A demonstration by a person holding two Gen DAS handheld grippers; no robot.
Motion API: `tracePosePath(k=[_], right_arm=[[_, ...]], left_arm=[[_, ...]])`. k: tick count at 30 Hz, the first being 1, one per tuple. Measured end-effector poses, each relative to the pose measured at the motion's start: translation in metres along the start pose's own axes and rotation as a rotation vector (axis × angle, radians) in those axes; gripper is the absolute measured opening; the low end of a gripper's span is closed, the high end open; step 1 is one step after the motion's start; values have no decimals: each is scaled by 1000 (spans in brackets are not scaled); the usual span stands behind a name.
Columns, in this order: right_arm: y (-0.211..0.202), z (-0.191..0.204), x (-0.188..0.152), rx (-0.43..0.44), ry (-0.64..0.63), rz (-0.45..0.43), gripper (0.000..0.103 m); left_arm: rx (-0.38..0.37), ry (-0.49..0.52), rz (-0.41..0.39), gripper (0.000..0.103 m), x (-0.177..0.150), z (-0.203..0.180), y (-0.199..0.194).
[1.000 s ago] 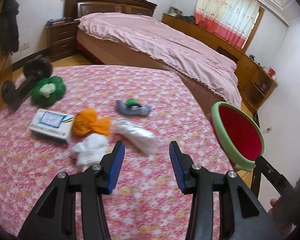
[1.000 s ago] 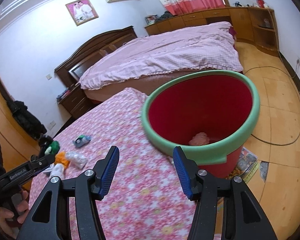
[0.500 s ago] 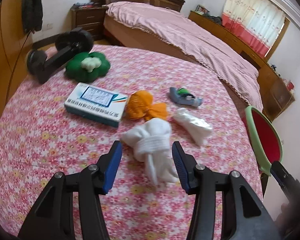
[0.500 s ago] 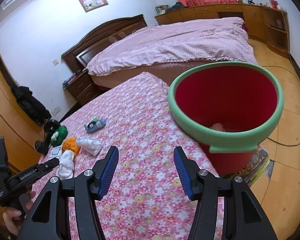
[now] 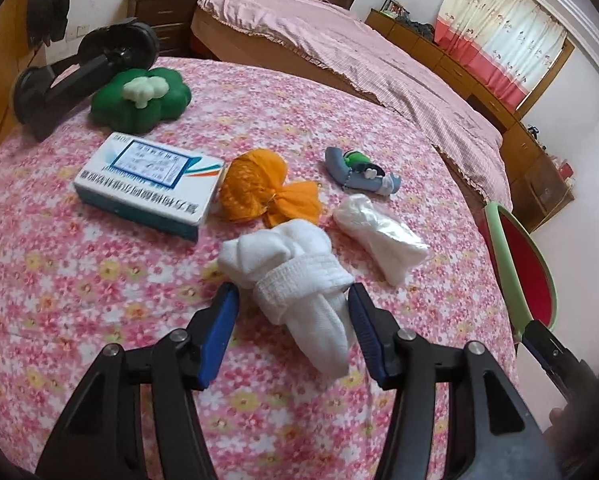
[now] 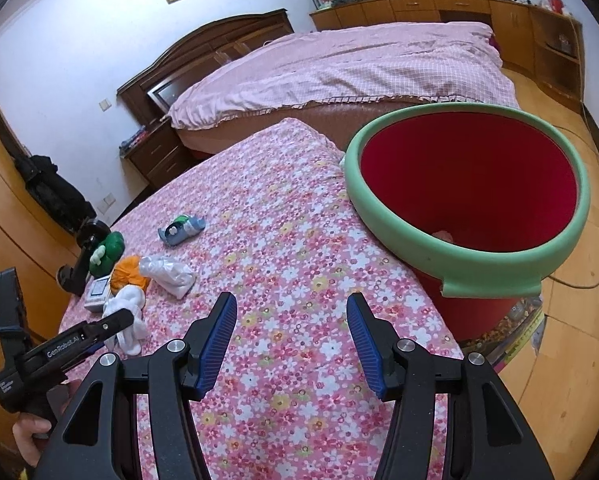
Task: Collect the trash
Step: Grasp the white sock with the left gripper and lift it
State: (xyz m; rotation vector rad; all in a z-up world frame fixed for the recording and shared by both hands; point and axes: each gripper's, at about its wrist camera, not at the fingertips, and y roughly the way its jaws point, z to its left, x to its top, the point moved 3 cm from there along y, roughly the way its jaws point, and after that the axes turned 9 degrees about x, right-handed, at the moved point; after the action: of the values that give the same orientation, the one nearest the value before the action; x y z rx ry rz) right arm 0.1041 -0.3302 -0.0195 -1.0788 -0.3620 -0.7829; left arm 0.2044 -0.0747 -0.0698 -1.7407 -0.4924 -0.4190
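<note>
Jaws of our left gripper [image 5: 291,304] were opening, straddling the rolled white sock [image 5: 299,280] without pressing it. Our right gripper [image 6: 291,312] stood spread and empty, the red bin [image 6: 471,200] just beyond.

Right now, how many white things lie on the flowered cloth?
2: a rolled white sock between the left gripper fingers, and a white plastic bundle just right of it. More may be hidden.
</note>
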Motion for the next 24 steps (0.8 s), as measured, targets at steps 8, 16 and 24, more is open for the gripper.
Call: tracePosePath(k=[8,16,24], right_arm=[[-6,4,-1,15,-12,0,59],[-14,24,2,41,-46,0,59],[-11,45,1,63,-67,21,59]], left_arm=[[-19,61,-41,34,-2,-9,2],[-29,75,-54,28,-5,-2,-18],[-10,47,-115,28,1,17,-49]])
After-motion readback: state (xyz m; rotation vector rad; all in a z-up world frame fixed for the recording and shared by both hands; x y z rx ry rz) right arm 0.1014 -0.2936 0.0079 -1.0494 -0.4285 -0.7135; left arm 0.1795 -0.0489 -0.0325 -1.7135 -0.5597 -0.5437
